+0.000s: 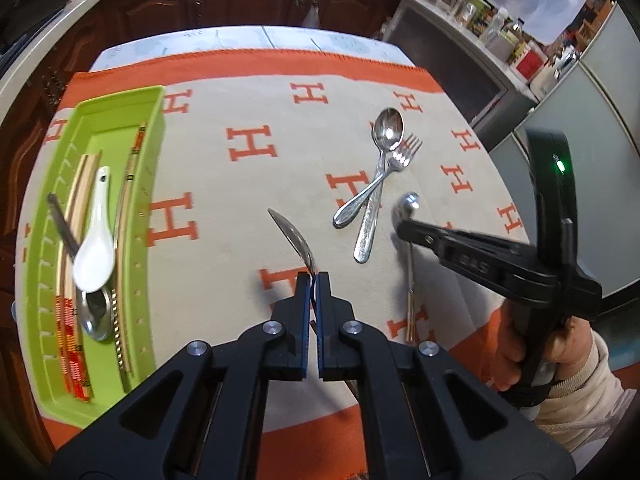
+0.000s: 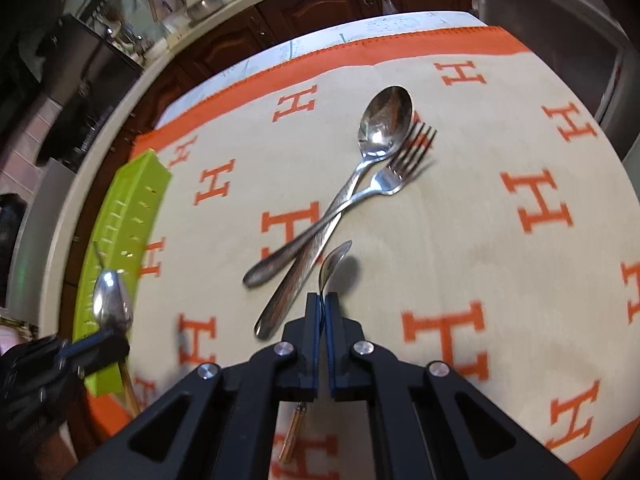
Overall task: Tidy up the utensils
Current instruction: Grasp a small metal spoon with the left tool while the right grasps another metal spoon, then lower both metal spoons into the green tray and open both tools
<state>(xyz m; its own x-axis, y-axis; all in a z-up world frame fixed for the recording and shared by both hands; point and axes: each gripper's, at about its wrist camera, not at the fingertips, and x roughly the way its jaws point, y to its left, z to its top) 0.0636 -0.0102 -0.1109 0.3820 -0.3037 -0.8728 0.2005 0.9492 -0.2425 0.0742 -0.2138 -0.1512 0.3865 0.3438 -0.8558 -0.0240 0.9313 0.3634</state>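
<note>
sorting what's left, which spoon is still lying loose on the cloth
The large steel spoon crossed with the fork. The other two metal spoons are clamped in the grippers; the white spoon lies in the green tray.

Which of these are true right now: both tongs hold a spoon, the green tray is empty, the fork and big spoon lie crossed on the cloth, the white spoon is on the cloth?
1. Both tongs are shut on a spoon. True: the left tongs grip one spoon, the right tongs grip another spoon.
2. The green tray is empty. False: it holds chopsticks, a white spoon and other utensils.
3. The fork and big spoon lie crossed on the cloth. True.
4. The white spoon lies on the cloth. False: it is in the tray.
</note>
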